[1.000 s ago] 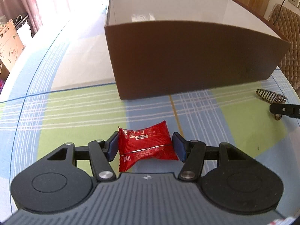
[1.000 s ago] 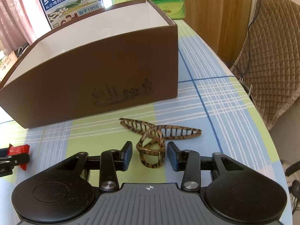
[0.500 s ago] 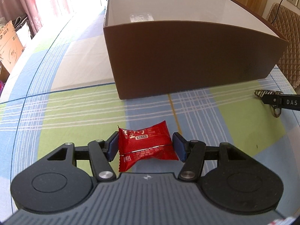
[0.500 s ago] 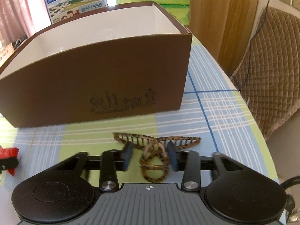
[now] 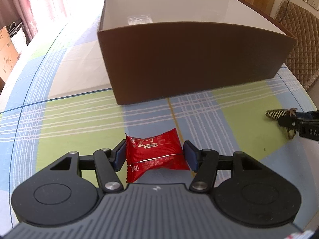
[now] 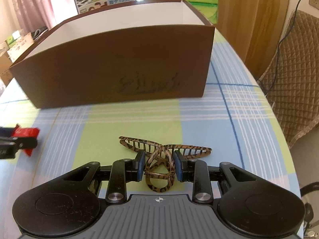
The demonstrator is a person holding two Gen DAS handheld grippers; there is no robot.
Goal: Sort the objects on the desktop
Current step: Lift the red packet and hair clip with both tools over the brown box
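Both tongs loaded, right one just clamped and lifting, box drop is next

Left gripper unchanged over the last second: blue pads pinched on the red foil snack packet, packet sitting crosswise between the jaws, open brown cardboard box with white lining straight ahead of the tips. Right gripper was narrowing around the tortoiseshell plastic claw hair clip a second ago; pads now tight on its looped handle, toothed arms sticking out ahead and to both sides of the tips. Box wall looms bigger ahead of the right tongs and the checked blue-green tablecloth looks further below, so I read clip as picked up, though contact with cloth can't be ruled out. Something clear already lies inside the box at the far wall, can't identify it. Remaining: raise both over the rim and release
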